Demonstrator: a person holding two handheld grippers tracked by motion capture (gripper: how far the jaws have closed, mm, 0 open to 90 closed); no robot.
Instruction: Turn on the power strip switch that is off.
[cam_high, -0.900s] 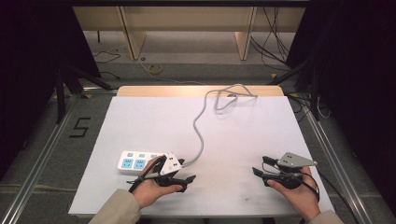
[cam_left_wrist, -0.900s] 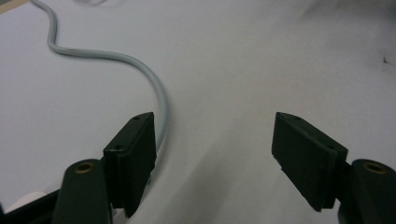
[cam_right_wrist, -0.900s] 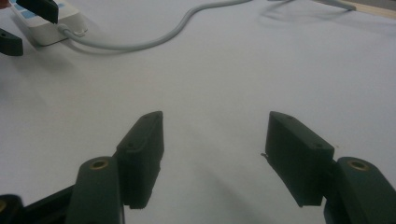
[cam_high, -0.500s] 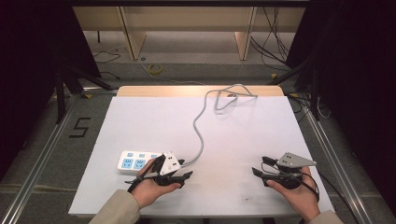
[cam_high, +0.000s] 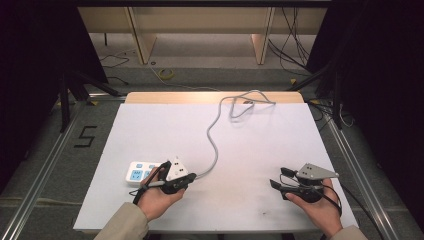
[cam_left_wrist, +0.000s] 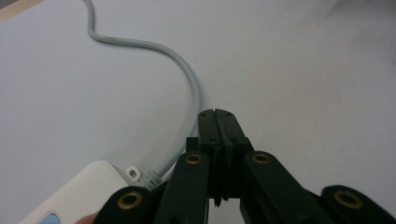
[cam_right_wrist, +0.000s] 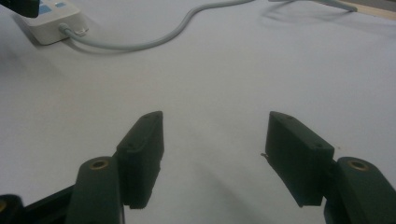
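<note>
One readable mark: a black digit "5" (cam_high: 86, 136) on the grey floor (cam_high: 45, 150), left of the table, middle left of the high view. The power strip (cam_high: 137, 172) at lower left has blue socket faces, but no lettering there can be made out. No other legible text, brand or label.

Bright even table light, dark surroundings, soft shadows, blurry close foreground

Left gripper (cam_high: 172, 177): black linkage arms, brass-coloured pivot pins, small screws in the jaw blocks, white three-cornered plate fitted on top. Right gripper (cam_high: 282, 180): black jaws, grey three-cornered plate on top, black cable trailed behind. Beige sleeves (cam_high: 122, 225) are worn.
</note>
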